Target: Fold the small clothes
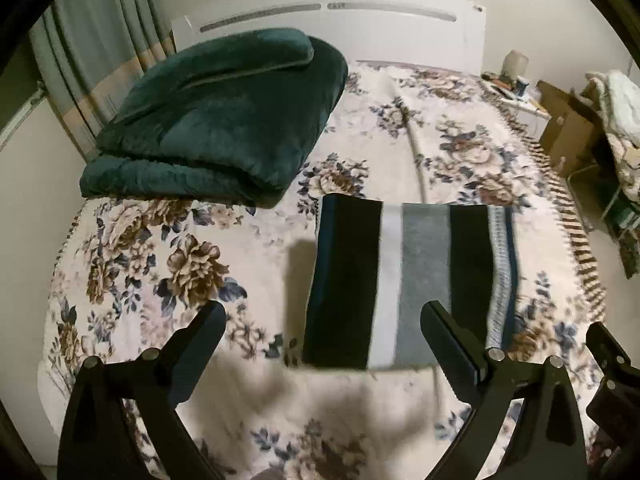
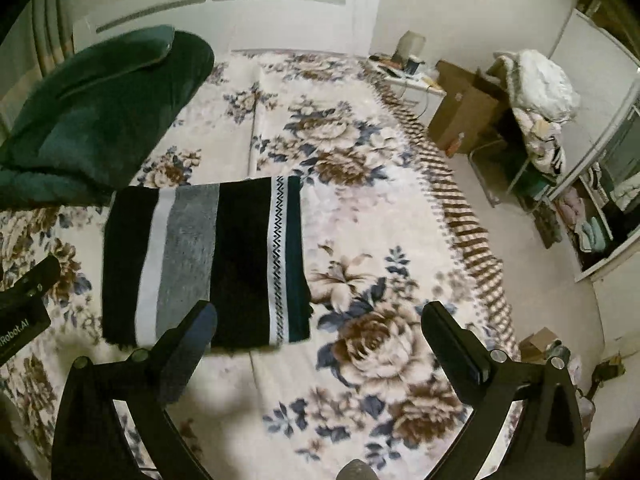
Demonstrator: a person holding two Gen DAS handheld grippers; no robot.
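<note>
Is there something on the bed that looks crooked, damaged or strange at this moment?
Nothing stands out. The striped cloth lies flat on the floral bedspread as a neat rectangle with straight edges. The green blanket sits folded near the headboard. Both grippers, left and right, have open, empty jaws.

A home bedroom: floral-covered bed (image 1: 440, 152), white headboard (image 1: 340, 28), curtains (image 1: 100, 52).

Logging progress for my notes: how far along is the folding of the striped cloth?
Done: the striped cloth lies as a flat, neat rectangle on the floral bedspread. In hand: nothing; left gripper and right gripper are open above it. Whether another fold remains is unclear.
</note>
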